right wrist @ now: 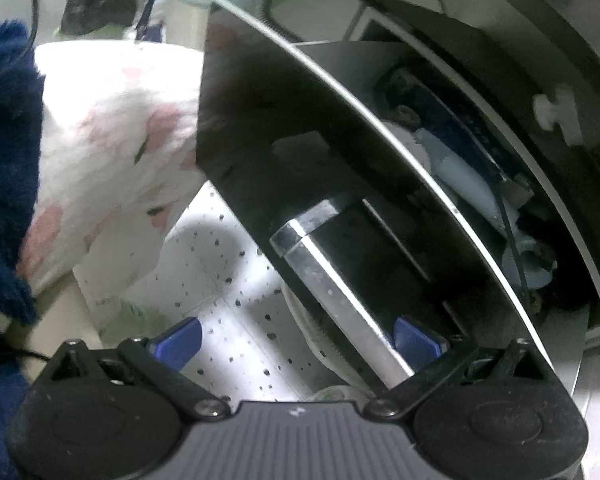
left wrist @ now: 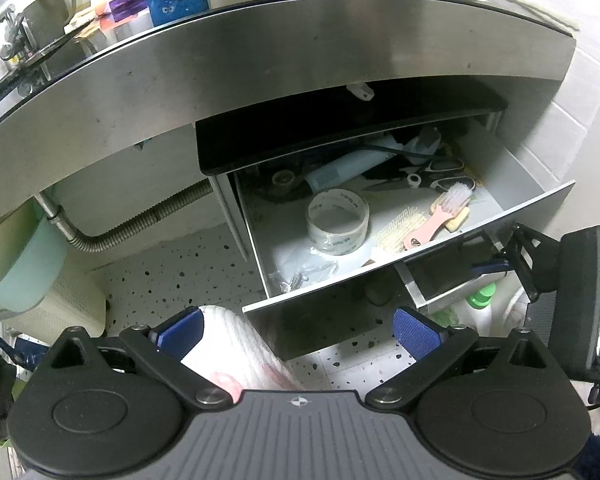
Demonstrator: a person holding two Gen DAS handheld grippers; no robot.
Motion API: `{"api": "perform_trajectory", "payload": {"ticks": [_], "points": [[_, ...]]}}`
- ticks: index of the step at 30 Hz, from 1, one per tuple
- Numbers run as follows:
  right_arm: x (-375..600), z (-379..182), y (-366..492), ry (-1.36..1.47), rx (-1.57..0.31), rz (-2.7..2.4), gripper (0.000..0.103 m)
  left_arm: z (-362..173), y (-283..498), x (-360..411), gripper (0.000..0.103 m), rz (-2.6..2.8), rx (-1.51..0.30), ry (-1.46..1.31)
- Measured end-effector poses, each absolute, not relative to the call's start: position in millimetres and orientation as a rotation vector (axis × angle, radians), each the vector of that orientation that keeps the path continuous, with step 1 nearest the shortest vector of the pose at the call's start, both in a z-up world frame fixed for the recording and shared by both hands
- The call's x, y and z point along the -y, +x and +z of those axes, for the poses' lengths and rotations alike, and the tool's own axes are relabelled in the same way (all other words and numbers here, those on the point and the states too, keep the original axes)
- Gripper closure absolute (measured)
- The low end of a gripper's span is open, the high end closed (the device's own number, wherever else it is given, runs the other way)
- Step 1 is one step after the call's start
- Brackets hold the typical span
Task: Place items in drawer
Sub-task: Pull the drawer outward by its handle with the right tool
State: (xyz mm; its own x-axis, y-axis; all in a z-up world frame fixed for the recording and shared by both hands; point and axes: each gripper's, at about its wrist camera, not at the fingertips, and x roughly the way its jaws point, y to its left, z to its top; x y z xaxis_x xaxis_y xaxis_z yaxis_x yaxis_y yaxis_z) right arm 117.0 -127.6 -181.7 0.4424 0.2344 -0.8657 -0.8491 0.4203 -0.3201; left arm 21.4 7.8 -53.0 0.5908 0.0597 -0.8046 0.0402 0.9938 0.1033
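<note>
Left wrist view has the left hand-held gripper (left wrist: 298,330) hanging in front of the pulled-out drawer (left wrist: 536,200), blue pads spread wide with nothing between them. Just behind its left pad sits a white ribbed cloth with pink patches (left wrist: 236,340), over the speckled floor (left wrist: 172,276).

Inside the drawer, the roll of clear tape (left wrist: 339,220) stands near the middle. Right of the tape lie a cream comb-like brush (left wrist: 404,226) and a pink-handled brush (left wrist: 440,216) with white bristles, the two touching or nearly so. Behind the tape there's a pale blue tube (left wrist: 346,172), and scissors (left wrist: 424,178) toward the back right. At the drawer's front left corner there's a small clear bag of metal bits (left wrist: 300,278). Above the drawer runs the steel tabletop (left wrist: 260,52), cluttered at the back, and left of the drawer a corrugated metal hose (left wrist: 148,220).

Right wrist view shows none of that layout. The right hand-held gripper (right wrist: 298,342) is also spread wide, sitting right up against the drawer's glossy black front panel (right wrist: 300,128), with the metal handle bar (right wrist: 332,288) running between its pads; can't tell if either pad touches it. Only a sliver of the drawer's inside shows past the panel's edge, including the pale blue tube. This view also picks up a blue fuzzy sleeve (right wrist: 4,160) left of the panel.
</note>
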Motion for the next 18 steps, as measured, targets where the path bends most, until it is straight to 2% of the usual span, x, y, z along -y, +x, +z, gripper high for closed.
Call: {"api": "perform_trajectory", "payload": {"ticks": [3, 7, 12, 14, 18], "points": [[135, -177, 121, -0.774, -0.846, 0.731, 0.003, -53, 20, -9, 0.001, 0.015, -0.938, 0.111], [159, -159, 131, -0.489, -0.855, 0.605, 0.003, -54, 21, -11, 0.001, 0.021, -0.933, 0.096], [197, -136, 132, -0.066, -0.731, 0.482, 0.005, -57, 24, -11, 0.001, 0.028, -0.946, 0.085], [201, -138, 132, -0.015, -0.718, 0.437, 0.011, -58, 23, -10, 0.001, 0.025, -0.948, 0.089], [195, -147, 140, -0.017, -0.734, 0.373, 0.017, -58, 21, -8, 0.001, 0.019, -0.946, 0.097]]}}
